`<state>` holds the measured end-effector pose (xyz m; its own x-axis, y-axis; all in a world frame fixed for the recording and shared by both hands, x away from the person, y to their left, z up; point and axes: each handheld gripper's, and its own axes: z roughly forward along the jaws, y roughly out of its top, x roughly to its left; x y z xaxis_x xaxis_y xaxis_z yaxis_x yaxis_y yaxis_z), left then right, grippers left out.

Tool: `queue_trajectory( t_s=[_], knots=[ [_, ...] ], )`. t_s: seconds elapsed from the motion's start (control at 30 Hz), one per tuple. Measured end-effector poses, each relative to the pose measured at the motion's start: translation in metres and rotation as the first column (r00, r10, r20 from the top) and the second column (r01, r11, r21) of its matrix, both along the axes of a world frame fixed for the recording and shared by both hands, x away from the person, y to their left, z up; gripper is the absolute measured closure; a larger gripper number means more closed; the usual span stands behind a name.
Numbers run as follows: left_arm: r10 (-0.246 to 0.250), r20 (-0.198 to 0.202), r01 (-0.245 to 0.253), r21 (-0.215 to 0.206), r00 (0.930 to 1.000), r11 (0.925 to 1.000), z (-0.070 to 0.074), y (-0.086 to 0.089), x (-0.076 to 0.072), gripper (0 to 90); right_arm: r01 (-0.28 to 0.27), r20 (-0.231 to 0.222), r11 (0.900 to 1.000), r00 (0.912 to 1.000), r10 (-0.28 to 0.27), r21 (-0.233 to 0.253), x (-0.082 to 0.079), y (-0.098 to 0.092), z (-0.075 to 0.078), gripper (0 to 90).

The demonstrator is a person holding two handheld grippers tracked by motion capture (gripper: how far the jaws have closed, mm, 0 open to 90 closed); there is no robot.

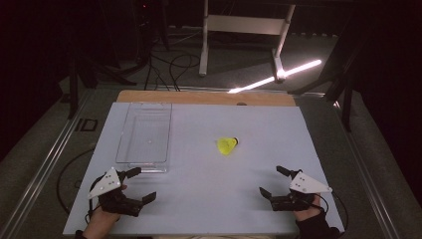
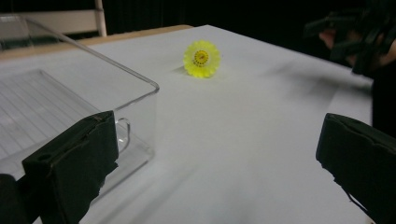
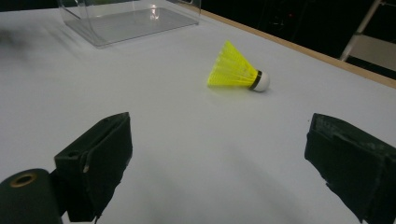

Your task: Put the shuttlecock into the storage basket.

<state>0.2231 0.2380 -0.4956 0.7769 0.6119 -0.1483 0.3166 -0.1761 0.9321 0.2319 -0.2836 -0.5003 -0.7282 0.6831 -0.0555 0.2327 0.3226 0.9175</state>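
A yellow shuttlecock (image 1: 227, 145) with a white cork tip lies on its side near the middle of the white table (image 1: 199, 174). In the right gripper view the shuttlecock (image 3: 236, 70) points its cork to the right; in the left gripper view the shuttlecock (image 2: 201, 58) shows its open skirt. A clear plastic tray (image 1: 146, 134) stands empty at the left. My left gripper (image 1: 140, 185) rests open at the front left, just below the tray's near end. My right gripper (image 1: 272, 181) is open at the front right. Both are well short of the shuttlecock, with nothing between the jaws.
The tray's near corner (image 2: 149, 93) stands close to my left gripper's left jaw. A wooden strip (image 1: 206, 97) edges the table's far side. Beyond it are a white stand (image 1: 244, 30), cables and a bright light streak (image 1: 278, 75) on the floor.
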Motion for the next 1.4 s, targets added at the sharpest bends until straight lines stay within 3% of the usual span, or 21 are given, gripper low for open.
queue_trajectory(
  t_s=[0.13, 0.37, 0.57, 0.73, 1.4],
  knots=[
    [0.010, 0.016, -0.010, 0.011, 0.9998, 0.9999, 0.010, 0.001, 0.000, 0.0, -0.002, -0.003, 1.000, 1.0000, 0.002, 0.004, 0.000, 0.000, 0.000, 7.9],
    [0.000, 0.043, 0.001, -0.016, 0.9991, 0.9999, 0.038, 0.008, 0.003, 0.0, -0.006, -0.006, 1.000, 1.0000, 0.006, -0.002, 0.000, 0.002, 0.000, 7.9],
    [-0.022, 0.068, 0.022, 0.001, 0.9974, 0.9997, 0.060, 0.008, 0.010, 0.0, -0.009, -0.008, 1.000, 0.9999, 0.009, -0.003, 0.000, 0.003, 0.000, 7.9],
    [-0.051, 0.065, 0.050, 0.006, 0.9966, 0.9987, 0.074, 0.003, 0.019, 0.0, -0.007, -0.008, 1.000, 0.9999, 0.007, 0.001, 0.000, 0.001, 0.000, 7.9],
    [-0.152, 0.053, 0.148, 0.064, 0.9870, 0.9869, 0.099, -0.030, 0.049, 0.0, -0.008, -0.016, 1.000, 0.9998, 0.008, -0.003, 0.001, 0.002, 0.000, 7.9]
  ],
)
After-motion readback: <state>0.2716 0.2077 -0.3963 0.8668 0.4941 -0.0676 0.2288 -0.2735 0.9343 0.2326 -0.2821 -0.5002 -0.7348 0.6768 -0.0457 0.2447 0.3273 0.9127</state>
